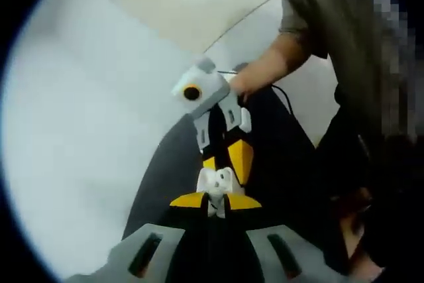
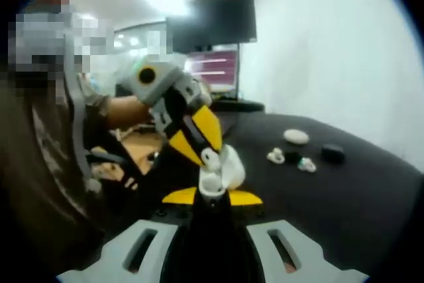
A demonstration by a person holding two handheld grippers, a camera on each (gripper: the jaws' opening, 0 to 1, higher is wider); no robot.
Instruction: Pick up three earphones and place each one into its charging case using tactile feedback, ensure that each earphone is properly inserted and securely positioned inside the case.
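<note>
At frame centre, the left hand-held gripper [image 1: 216, 203] clamps the light, slippery charging case [image 1: 216, 182] (grip its flanks) while the right hand-held gripper [image 2: 212, 197] pinches an earphone [image 2: 212, 180].

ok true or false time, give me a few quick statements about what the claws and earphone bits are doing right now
1. The left claw holds an open white charging case. True.
2. The right claw is shut on a white earphone. True.
3. The table is white. False: its surface is black.
4. A closed white case lies on the table. True.
5. The monitor behind is switched off. False: its screen is lit.
6. The two claws are far apart. False: they meet at the case.
</note>
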